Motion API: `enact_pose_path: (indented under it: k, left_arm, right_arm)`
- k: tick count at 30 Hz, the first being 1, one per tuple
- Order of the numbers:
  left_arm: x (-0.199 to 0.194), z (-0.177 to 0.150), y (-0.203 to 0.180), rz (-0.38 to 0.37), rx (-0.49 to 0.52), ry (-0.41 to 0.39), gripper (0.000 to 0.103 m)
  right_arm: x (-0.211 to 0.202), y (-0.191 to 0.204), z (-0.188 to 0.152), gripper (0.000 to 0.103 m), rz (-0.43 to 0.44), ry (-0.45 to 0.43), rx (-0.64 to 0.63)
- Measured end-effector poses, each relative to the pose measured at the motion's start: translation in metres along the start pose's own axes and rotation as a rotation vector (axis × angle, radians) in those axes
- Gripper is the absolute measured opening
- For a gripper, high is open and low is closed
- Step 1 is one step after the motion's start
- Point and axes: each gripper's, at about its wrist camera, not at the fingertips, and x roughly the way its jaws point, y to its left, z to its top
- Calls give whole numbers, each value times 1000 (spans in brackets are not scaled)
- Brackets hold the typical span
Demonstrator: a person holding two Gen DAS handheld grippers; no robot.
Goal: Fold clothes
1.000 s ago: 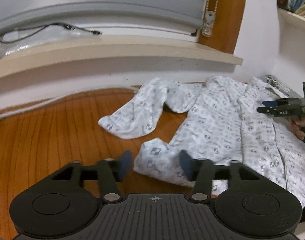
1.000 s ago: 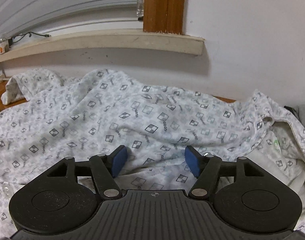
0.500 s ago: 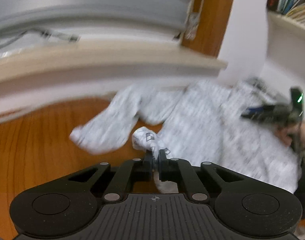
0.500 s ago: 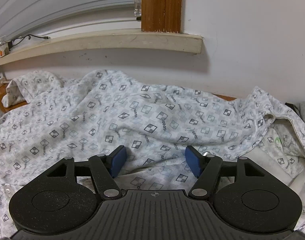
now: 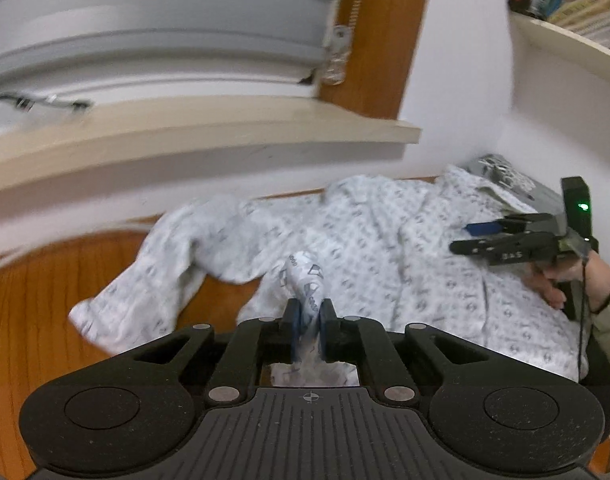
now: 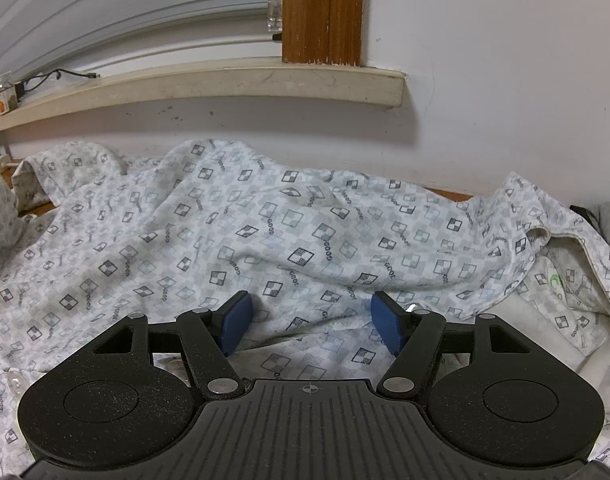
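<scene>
Cloth first: the printed pyjama top [image 5: 389,240] lies spread and rumpled on the wooden tabletop [image 5: 33,304], one sleeve [image 5: 145,284] trailing toward the window side. It looks light, soft and limp, so I judge it will sag and slide unless taken at a hem or cuff. My left gripper [image 5: 308,326] is clamped on a bunched bit of its edge, though the jaws are easing slightly apart. My right gripper [image 6: 312,322] stands wide open over the body cloth, pinching nothing. Only the left view shows the sleeve, the bookshelf [image 5: 577,4] and my right hand [image 5: 557,276]; only the right view shows the collar [image 6: 545,236].
</scene>
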Motion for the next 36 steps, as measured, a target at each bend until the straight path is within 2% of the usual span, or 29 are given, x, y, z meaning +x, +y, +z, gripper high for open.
enact_pose_path:
  k: [6,10,13,18,20,23,24,25,27,28,32,36]
  left_arm:
    - [-8,-5,9,8,-19,-53,6]
    - [-16,10,9,29,-41,-114,6]
    - [-17,29,5,34,-50,-136,6]
    - [-5,53,-8,30,-53,-122,5]
    - [0,56,-15,31,-45,-113,5]
    - [5,54,-20,23,-46,-105,5]
    - [6,53,-20,21,-49,-102,6]
    - [6,51,-19,23,-54,-98,7]
    - [4,47,-17,25,-62,-92,8]
    - [2,44,-15,24,-66,-93,14]
    - [-4,36,-7,13,-89,-107,30]
    - [7,26,0,-19,-116,-83,31]
  right_arm:
    - [-3,23,9,67,9,-2,-41]
    - [-10,71,23,65,129,-34,-110]
    - [-14,111,35,65,271,-58,-109]
    - [-24,164,57,65,475,-82,-96]
    - [-20,177,60,65,517,-57,-97]
    - [-7,193,62,65,503,-20,-125]
    - [-2,195,62,60,490,-10,-130]
    - [1,195,61,40,483,-5,-132]
    - [5,189,59,16,483,5,-132]
    - [5,182,58,11,479,-2,-123]
    - [2,144,52,9,452,-18,-58]
    - [9,108,39,10,431,1,36]
